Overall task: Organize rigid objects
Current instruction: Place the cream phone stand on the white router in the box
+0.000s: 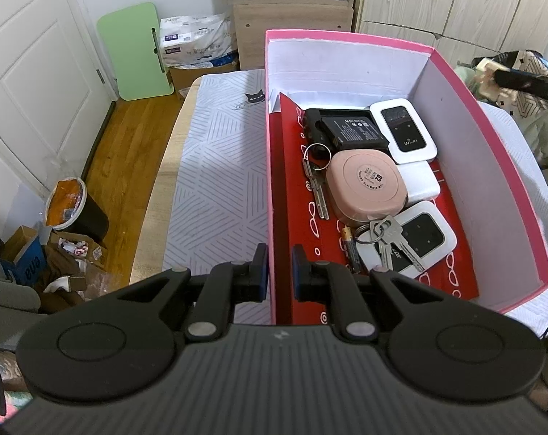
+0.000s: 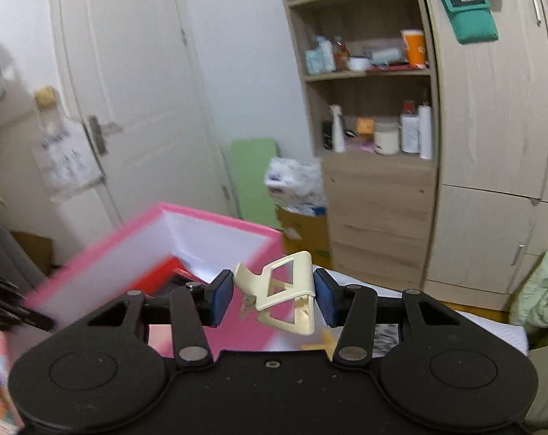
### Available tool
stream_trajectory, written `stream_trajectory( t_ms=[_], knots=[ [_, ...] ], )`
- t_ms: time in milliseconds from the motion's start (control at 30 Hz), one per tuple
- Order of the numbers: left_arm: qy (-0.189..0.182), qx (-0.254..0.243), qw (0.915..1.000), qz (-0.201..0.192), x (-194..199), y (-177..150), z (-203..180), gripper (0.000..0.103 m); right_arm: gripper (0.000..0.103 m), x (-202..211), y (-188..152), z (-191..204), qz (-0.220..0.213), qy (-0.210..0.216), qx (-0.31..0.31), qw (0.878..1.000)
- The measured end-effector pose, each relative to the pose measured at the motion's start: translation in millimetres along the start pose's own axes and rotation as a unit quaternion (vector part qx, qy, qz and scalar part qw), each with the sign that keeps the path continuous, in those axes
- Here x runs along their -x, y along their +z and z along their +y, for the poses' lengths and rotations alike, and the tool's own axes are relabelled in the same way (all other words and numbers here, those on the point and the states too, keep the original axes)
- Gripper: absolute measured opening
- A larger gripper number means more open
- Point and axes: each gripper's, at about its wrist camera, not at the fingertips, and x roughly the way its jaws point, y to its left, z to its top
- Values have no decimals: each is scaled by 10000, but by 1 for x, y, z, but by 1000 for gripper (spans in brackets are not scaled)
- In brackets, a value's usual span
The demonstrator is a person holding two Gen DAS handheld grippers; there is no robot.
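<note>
- Right gripper [image 2: 274, 291] grasps a cream clip [image 2: 284, 290], held in the air beside the pink box [image 2: 216, 219].
- Left gripper [image 1: 279, 272] straddles the box's near wall, fingers barely apart; whether it pinches the wall I cannot tell.
- Step, as I judge it: carrying the clip to the box, which already holds keys [image 1: 389, 239] and a pink case [image 1: 366, 185].
- Next: bring it over a free spot inside, then release.

Right tongs [image 2: 274, 299] grip a cream clip [image 2: 284, 291] (pink box [image 2: 208, 219] behind).

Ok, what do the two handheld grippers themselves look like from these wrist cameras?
Both match: the left gripper and right gripper are matte black plastic, each with two round discs on a ribbed base, linkage arms joined by silver pivot pins, and fingers faced with blue pads. No cables, sleeves or hands are visible.
</note>
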Motion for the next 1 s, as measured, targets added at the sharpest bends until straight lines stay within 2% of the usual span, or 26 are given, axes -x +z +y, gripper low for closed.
stream_trajectory(
  t_ms=[67,167,267,333,500,600,667,767,900,1000],
  knots=[
    [-41,67,10000,-14,0,0,2,10,53,6,10,12,32,237,-256,9994],
    [-124,183,9998,-20,1,-1,6,10,54,0,22,21,698,179,-1256,9895],
    [-174,175,9997,-24,1,-1,8,10,54,-9,29,36,772,909,-1545,9808],
    [-180,143,9997,-44,2,-2,7,10,54,-22,31,48,932,996,-1478,9796],
    [-225,140,9996,-84,2,-4,9,10,54,-63,28,78,1180,388,-708,9897],
    [-244,210,9995,-75,4,-4,10,10,54,-82,26,90,1174,-364,56,9924],
    [-240,208,9995,-67,4,-3,9,10,54,-92,22,97,1149,-693,488,9898],
    [-219,214,9995,-86,3,-2,8,10,54,-107,21,97,1320,-689,628,9868],
    [-164,136,9997,-113,4,-7,6,10,54,-118,15,98,1376,-1024,853,9815],
    [-116,57,9998,-129,6,-8,3,10,55,-117,15,99,1375,-966,869,9819]
  ],
)
